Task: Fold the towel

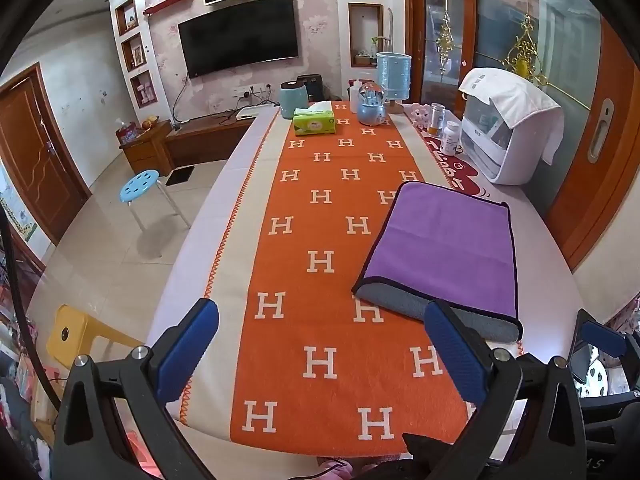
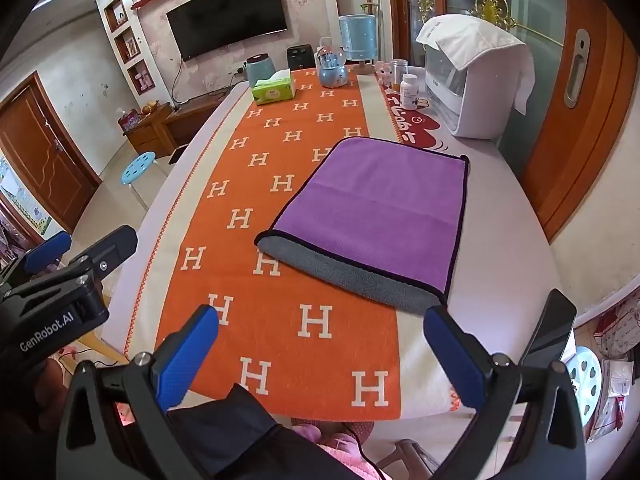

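A purple towel with a grey underside and dark trim lies folded flat on the right half of the table; it also shows in the right wrist view. Its grey lower layer sticks out at the near edge. My left gripper is open and empty, held above the table near its front edge, left of the towel's near end. My right gripper is open and empty, just short of the towel's near edge. The left gripper also shows at the left of the right wrist view.
An orange H-patterned runner covers the table. At the far end stand a green tissue box, a blue jar, a snow globe, bottles and a white appliance. A blue stool stands on the floor at left.
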### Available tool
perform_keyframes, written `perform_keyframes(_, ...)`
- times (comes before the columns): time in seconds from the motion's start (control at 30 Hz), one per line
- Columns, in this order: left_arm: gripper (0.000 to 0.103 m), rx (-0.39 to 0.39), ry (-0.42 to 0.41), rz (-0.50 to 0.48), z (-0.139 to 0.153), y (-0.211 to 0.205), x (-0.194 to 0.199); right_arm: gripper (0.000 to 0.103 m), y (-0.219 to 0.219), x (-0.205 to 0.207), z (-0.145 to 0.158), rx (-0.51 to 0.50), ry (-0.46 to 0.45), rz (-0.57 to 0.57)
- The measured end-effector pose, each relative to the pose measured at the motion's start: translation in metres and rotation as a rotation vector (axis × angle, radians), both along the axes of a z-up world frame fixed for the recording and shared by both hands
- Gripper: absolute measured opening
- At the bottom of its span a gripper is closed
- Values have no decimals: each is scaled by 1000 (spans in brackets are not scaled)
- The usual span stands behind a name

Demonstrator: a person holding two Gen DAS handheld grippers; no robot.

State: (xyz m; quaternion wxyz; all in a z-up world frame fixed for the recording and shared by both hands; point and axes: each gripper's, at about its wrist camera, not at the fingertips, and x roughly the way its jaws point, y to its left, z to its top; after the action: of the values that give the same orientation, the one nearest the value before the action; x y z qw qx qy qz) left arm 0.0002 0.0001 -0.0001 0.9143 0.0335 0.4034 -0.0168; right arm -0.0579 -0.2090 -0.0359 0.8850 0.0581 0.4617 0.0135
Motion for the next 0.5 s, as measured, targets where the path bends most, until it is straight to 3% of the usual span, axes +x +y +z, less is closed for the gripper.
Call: perform_keyframes(0.5, 102, 0, -5, 0, 0, 0, 0, 103, 1, 2, -1, -1, 2, -1)
